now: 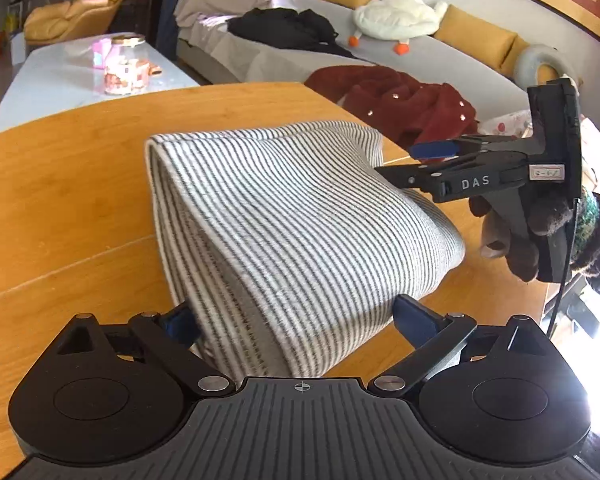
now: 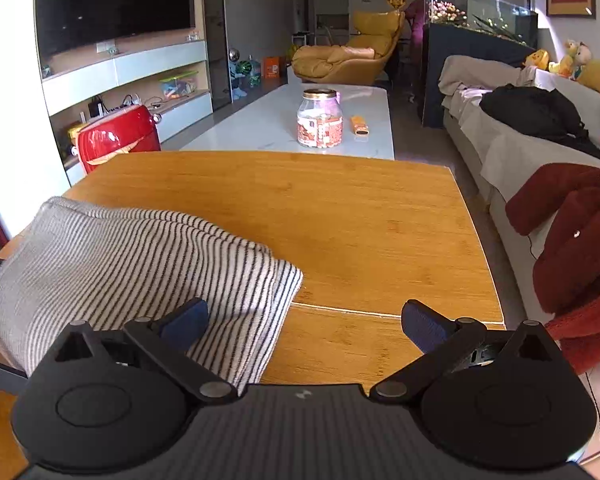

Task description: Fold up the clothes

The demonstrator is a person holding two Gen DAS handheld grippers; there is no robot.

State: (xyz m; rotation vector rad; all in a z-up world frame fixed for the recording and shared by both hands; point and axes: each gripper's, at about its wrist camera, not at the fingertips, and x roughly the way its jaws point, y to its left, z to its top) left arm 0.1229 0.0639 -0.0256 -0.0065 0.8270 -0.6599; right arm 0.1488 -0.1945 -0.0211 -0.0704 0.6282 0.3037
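**Striped Garment: Position and Handling**

Left wrist view. The folded striped garment (image 1: pixel 284 232) lies on the wooden table (image 1: pixel 60 200), its near end between the fingers of the left gripper (image 1: pixel 296 320). The jaws stand wide apart on either side of the cloth, not clamped. The right gripper (image 1: pixel 404 168) approaches the garment's far right edge; from this side-on angle its jaw state cannot be told.

Right wrist view. The garment (image 2: pixel 132 264) lies at the near left of the table (image 2: pixel 360 220). The right gripper (image 2: pixel 304 324) has its jaws apart; the left pad (image 2: pixel 186 322) is over the cloth and the right pad over bare wood.

Handling judgement. The fabric appears soft, light and limp, several layers thick. It will likely sag if lifted at one point. Take hold at the stacked corners or the folded edge, gripping all layers together.
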